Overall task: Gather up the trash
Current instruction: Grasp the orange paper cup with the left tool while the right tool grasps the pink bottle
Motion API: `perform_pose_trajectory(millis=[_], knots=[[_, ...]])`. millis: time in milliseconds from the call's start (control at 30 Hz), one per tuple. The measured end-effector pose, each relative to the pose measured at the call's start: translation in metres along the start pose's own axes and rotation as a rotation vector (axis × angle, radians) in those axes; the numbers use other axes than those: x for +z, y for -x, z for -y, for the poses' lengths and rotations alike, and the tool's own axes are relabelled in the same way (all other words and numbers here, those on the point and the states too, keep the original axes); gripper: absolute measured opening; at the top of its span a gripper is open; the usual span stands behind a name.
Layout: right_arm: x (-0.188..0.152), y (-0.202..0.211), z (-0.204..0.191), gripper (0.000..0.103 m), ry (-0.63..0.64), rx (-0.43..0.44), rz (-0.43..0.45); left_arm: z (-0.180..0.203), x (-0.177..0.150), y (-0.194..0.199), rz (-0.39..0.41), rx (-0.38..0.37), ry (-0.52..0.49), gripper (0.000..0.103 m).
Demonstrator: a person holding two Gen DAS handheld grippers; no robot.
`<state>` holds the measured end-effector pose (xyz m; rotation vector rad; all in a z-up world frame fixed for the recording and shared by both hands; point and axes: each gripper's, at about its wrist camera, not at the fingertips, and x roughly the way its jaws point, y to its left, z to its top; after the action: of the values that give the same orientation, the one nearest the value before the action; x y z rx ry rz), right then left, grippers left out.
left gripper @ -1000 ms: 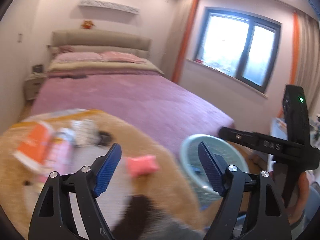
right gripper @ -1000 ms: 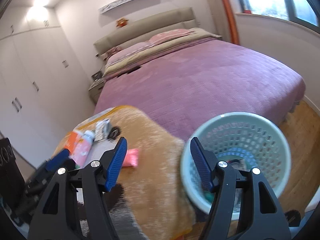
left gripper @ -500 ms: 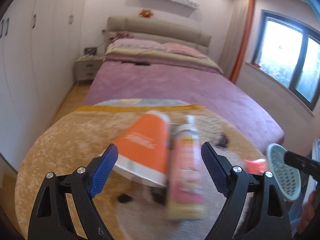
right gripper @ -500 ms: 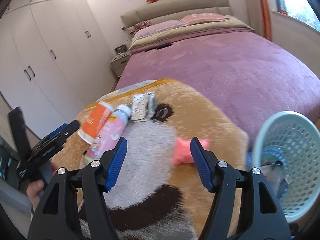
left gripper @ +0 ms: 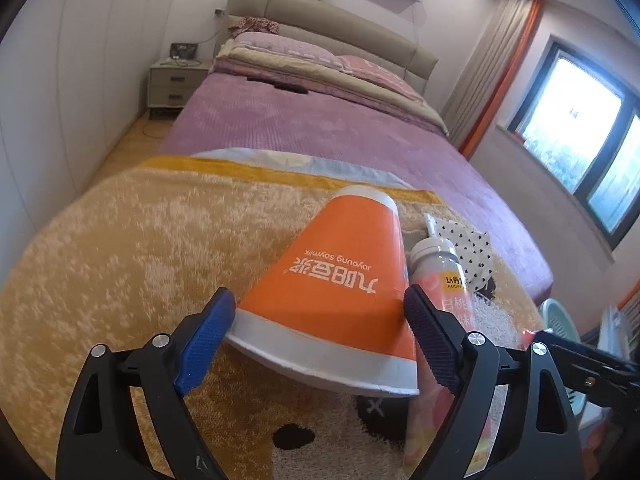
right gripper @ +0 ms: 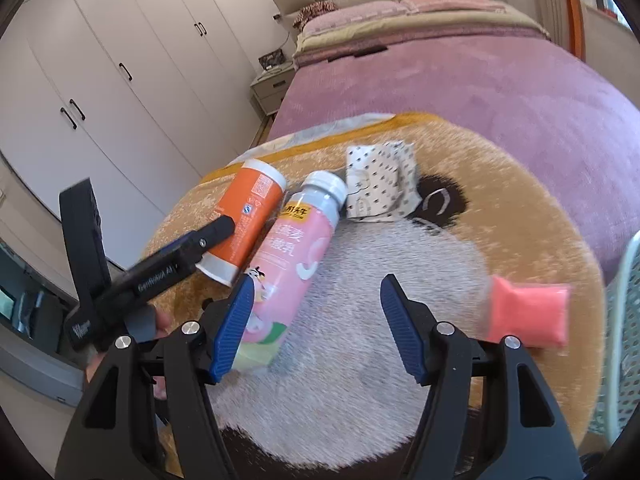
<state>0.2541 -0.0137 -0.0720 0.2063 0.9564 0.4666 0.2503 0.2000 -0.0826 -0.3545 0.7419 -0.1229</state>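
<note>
Left gripper [left gripper: 316,324] jaws apart, straddling the orange cup [left gripper: 340,276] lying mid-frame on the rug [left gripper: 120,240]. Pre-grasp step; next: close on cup. Right gripper [right gripper: 316,328] spread wide, empty, bin [right gripper: 624,320] at right edge.

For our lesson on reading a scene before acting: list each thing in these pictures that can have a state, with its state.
orange paper cup: lying on its side on the blanket, between the left tool's open fingers
pink bottle: lying flat, cap on
spotted wrapper: crumpled
pink packet: lying flat near the basket
left tool: open
right tool: open, holding nothing
wardrobe doors: closed
</note>
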Motion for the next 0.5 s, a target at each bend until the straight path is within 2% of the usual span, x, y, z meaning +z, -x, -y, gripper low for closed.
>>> perform_pose_trajectory(millis=[233, 333, 400, 500], knots=[[0.004, -0.041, -0.011, 0.062, -0.038, 0.017, -0.057, -0.011, -0.001, 0.002, -0.005, -0.049, 0.044, 0.085], [0.005, -0.051, -0.018, 0.062, -0.033, 0.023, -0.070, -0.016, -0.001, 0.004, -0.002, -0.023, 0.068, 0.089], [0.004, -0.058, -0.019, 0.062, -0.036, 0.034, -0.087, -0.019, -0.002, 0.005, 0.009, 0.031, 0.070, 0.088], [-0.002, -0.061, -0.018, 0.061, -0.023, 0.033, -0.111, -0.018, -0.002, 0.003, -0.011, 0.000, 0.061, 0.088]])
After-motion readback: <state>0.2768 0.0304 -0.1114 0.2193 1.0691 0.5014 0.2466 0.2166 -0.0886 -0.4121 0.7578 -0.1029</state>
